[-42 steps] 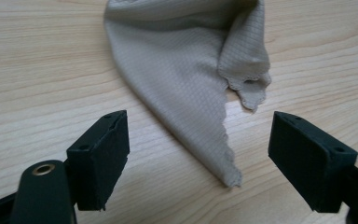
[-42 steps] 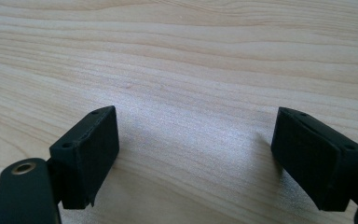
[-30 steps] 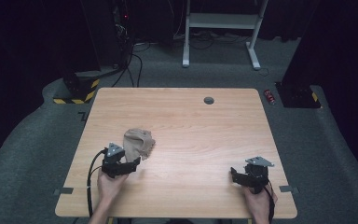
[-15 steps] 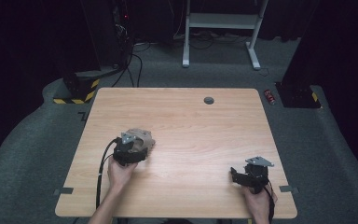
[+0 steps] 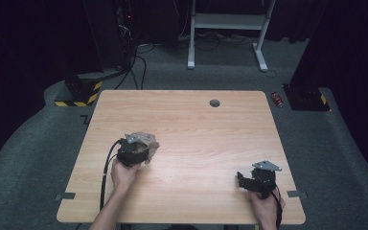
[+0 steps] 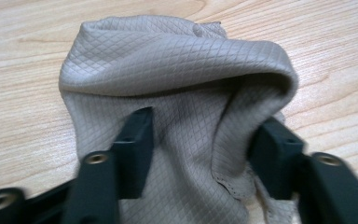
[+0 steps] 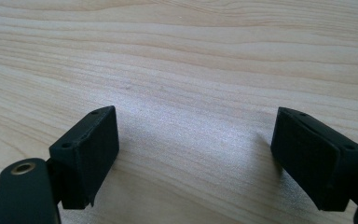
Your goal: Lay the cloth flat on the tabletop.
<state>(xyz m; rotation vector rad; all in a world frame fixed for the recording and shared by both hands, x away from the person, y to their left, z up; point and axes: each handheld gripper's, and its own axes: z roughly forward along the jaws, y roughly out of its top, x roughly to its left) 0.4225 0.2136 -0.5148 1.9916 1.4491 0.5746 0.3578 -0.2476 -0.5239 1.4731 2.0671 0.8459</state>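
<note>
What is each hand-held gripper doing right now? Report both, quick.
Left hand-held gripper: jaws have just been closing around the crumpled beige cloth, not yet clamped on it.
Right hand-held gripper: open, holding nothing, over bare table.

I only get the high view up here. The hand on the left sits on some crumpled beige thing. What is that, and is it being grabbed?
Observer: It's a beige cloth with a fine quilted diamond pattern, folded over on itself.
Operator: And the grab?
Observer: The left gripper has the cloth between its jaws, which have just been closing; a gap remains beside the left jaw, so no firm pinch yet.
Operator: What about the other hand?
Observer: The right gripper is open, with bare wooden table between its jaws.
</note>
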